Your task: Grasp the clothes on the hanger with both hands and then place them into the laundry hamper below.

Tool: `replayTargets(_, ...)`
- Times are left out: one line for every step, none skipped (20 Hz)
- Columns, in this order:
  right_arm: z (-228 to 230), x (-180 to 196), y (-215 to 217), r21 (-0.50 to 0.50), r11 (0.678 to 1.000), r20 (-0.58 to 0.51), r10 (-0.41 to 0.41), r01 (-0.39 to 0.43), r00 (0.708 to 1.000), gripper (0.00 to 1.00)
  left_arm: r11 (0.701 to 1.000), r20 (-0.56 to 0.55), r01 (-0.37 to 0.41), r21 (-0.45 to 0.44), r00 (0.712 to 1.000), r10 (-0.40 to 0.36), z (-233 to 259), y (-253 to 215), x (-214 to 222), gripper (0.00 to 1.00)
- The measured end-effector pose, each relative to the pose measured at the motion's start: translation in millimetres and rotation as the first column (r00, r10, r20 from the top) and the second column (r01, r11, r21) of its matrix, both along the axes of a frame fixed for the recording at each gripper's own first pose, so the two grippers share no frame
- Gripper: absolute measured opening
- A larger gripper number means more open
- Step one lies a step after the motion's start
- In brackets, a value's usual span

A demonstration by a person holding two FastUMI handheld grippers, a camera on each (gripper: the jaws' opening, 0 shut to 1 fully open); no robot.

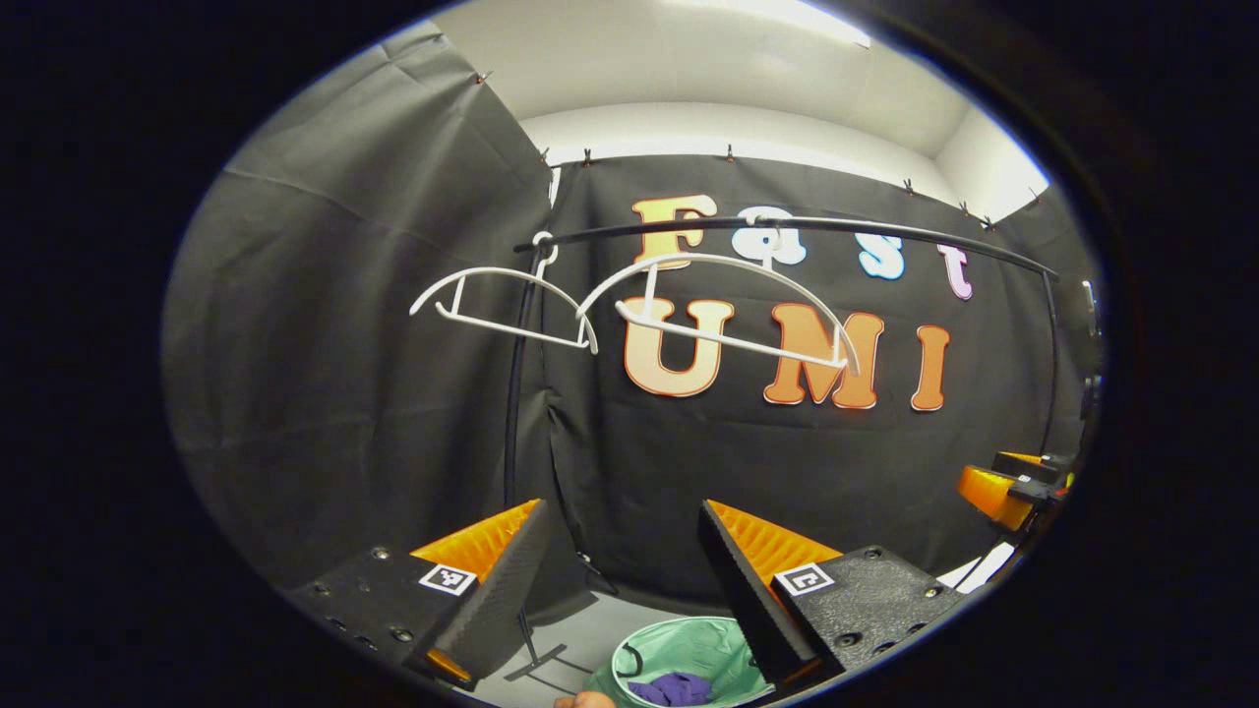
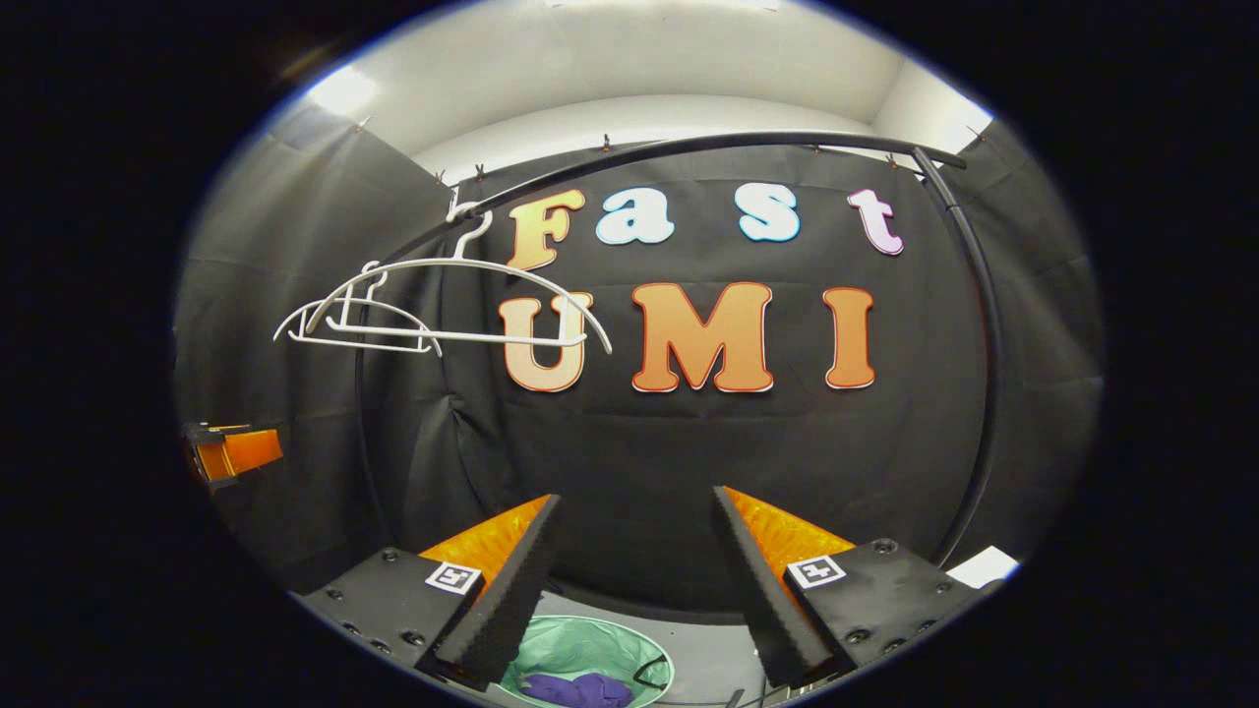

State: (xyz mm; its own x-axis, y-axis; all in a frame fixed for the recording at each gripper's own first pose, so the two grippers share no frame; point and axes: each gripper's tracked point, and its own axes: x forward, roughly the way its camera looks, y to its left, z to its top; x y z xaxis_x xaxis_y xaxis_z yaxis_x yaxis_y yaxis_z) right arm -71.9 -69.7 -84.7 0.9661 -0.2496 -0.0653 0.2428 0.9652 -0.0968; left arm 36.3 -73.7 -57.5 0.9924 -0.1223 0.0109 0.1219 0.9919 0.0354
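Between the spread fingers of the left gripper (image 1: 622,531) nothing was held; its pads stood wide apart. Below them sat the green laundry hamper (image 1: 644,654), with the purple clothes (image 1: 675,688) lying inside it. The right gripper (image 2: 634,526) was likewise wide and empty, above the same hamper (image 2: 629,644) and clothes (image 2: 575,690). Farther up, two bare white hangers (image 1: 723,310) hung from the black rail (image 1: 885,234), well apart from both grippers.
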Motion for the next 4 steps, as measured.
replayTargets(-2.0,1.2,1.4,0.001,1.000,-0.001,0.002,-0.002,1.000,1.00,1.000,-0.012,0.001,-0.003,1.000,-0.001,-5.3,0.3,-0.1,0.93)
replayTargets(-4.0,1.9,2.1,0.004,1.000,-0.003,0.005,-0.005,1.000,1.00,1.000,-0.027,0.009,-0.014,1.000,-0.010,-9.3,-1.1,1.6,0.93)
replayTargets(-6.0,2.6,3.2,0.006,1.000,-0.006,0.010,-0.010,1.000,1.00,1.000,-0.039,0.015,-0.022,0.999,-0.016,-12.8,-2.5,2.5,0.93)
replayTargets(-7.4,3.6,3.7,0.009,1.000,-0.009,0.013,-0.013,1.000,1.00,1.000,-0.044,0.012,-0.023,0.999,-0.013,-14.6,-1.6,3.7,0.93)
